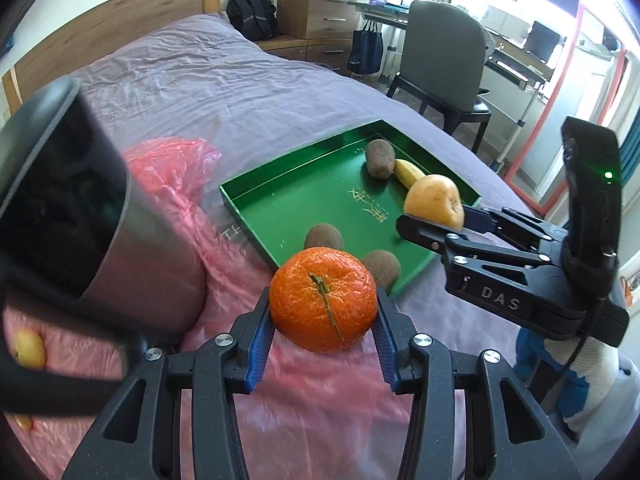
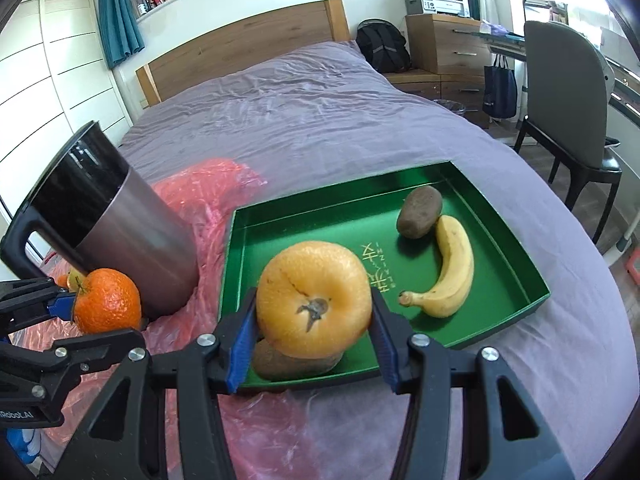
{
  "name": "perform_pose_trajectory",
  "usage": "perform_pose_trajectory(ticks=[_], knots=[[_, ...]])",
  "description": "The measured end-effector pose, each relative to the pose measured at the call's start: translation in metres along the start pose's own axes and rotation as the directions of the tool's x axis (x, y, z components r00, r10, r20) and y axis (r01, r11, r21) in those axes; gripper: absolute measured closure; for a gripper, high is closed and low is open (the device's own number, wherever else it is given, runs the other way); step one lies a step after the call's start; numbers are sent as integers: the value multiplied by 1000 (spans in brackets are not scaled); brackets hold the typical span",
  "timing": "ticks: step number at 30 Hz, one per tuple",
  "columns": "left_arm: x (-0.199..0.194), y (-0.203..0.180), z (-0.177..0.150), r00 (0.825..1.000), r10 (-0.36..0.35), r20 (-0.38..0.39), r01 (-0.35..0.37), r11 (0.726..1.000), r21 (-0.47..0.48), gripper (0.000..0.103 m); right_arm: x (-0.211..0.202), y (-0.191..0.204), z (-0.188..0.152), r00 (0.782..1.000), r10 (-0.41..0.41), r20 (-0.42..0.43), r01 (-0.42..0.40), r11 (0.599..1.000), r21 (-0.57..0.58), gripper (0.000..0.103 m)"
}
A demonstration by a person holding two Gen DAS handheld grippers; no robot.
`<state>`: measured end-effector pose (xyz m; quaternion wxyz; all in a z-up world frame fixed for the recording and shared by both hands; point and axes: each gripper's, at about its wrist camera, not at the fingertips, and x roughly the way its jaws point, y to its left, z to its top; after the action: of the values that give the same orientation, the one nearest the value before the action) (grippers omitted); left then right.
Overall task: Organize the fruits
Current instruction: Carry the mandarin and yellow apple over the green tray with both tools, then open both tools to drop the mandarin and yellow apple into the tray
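**Two fruits carried at once toward green tray**

Blue-padded left tongs [image 1: 324, 320] are seen pinching a tangerine [image 1: 323, 298] by its sides, stem up, above a pink plastic bag [image 1: 304, 408] spread on the bed [image 1: 208, 80]. Just ahead of them lies the near rim of the green tray [image 1: 248, 210], where two kiwis [image 1: 324, 236] are partly hidden behind the held fruit. Right tongs [image 2: 314, 334] are closed on a pale orange [image 2: 314, 300], held above the tray's near end, with a kiwi [image 2: 296, 362] directly beneath it. Further ahead of those tongs, a banana [image 2: 448, 272] and another kiwi [image 2: 418, 211] lie touching or nearly so. A steel jug [image 2: 120, 224] stands to the left, beside the tangerine.

The step in hand is judged to be transport, both fruits gripped and neither yet set down. Next, the orange must be steered ahead, clear of the kiwi below, onto bare tray floor before it is released; the tangerine must be carried forward over the rim. A round fruit could roll once freed.
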<state>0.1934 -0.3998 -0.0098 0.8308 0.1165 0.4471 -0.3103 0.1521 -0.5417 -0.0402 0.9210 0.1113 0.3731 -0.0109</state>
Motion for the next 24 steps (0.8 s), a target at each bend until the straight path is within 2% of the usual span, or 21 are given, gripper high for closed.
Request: perform_pose_trajectory(ticks=[11, 24], knots=[[89, 6, 46, 995, 101, -4, -101, 995, -13, 63, 61, -34, 15, 999, -34, -13, 34, 999, -10, 76], [136, 12, 50, 992, 119, -51, -120, 992, -26, 62, 95, -47, 6, 996, -64, -60, 61, 997, -44, 76]])
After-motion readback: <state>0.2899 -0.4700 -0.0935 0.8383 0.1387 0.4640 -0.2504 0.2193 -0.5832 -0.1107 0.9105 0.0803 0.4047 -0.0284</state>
